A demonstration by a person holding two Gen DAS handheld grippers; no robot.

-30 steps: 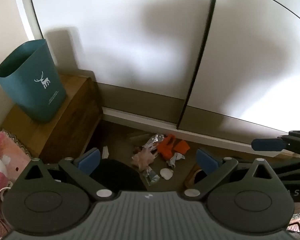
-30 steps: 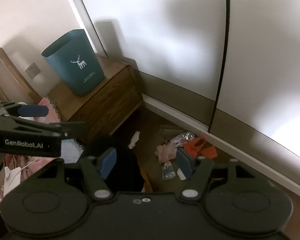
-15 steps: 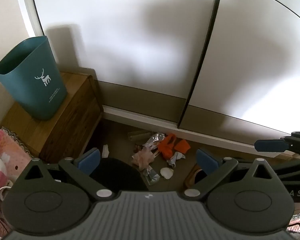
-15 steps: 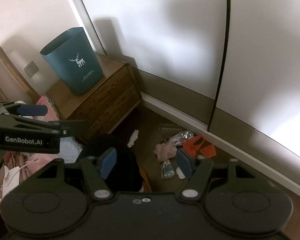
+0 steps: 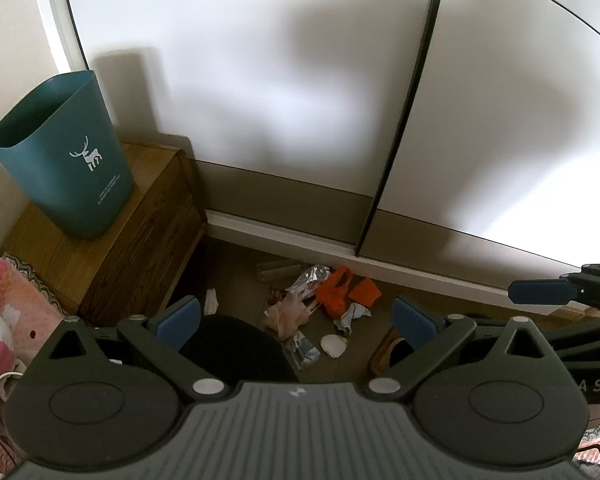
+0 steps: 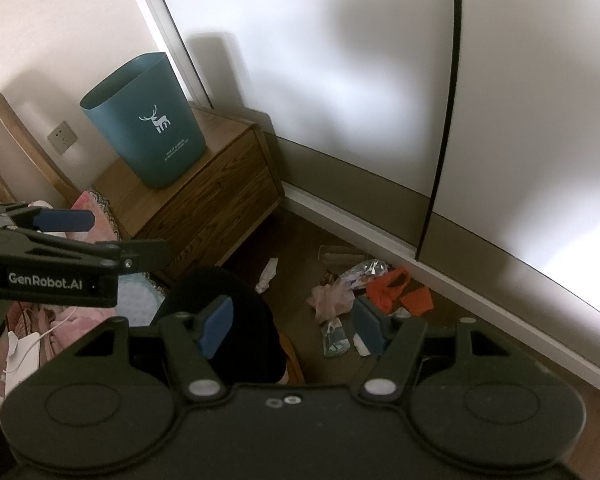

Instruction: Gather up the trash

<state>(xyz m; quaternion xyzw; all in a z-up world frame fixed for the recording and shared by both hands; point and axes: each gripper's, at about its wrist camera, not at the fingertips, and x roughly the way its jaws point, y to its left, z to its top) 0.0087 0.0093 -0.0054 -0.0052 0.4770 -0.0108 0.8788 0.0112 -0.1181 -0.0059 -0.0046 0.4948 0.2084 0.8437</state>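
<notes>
A heap of trash lies on the brown floor by the wardrobe: orange scraps (image 5: 340, 292) (image 6: 396, 292), a pink crumpled bag (image 5: 286, 314) (image 6: 330, 298), a silver foil wrapper (image 5: 310, 276) (image 6: 366, 270), a white tissue (image 5: 211, 300) (image 6: 268, 274) and a round white lid (image 5: 333, 345). A teal bin (image 5: 66, 156) (image 6: 148, 120) with a white deer print stands on a wooden nightstand (image 5: 112, 248) (image 6: 204, 204). My left gripper (image 5: 296, 320) hangs open high above the heap, holding nothing. My right gripper (image 6: 292, 326) is open and empty too.
White sliding wardrobe doors (image 5: 300, 100) fill the back. A black rounded object (image 5: 236, 344) (image 6: 224, 304) sits below the grippers. Pink bedding (image 5: 8, 312) and a white cable lie at left. A brown slipper (image 5: 388, 354) lies right of the heap. A wooden headboard (image 6: 4, 140) stands far left.
Both cameras have drifted slightly; the bin and nightstand sit a little higher and further right in the left wrist view. Both grippers stay open, the trash unmoved.
</notes>
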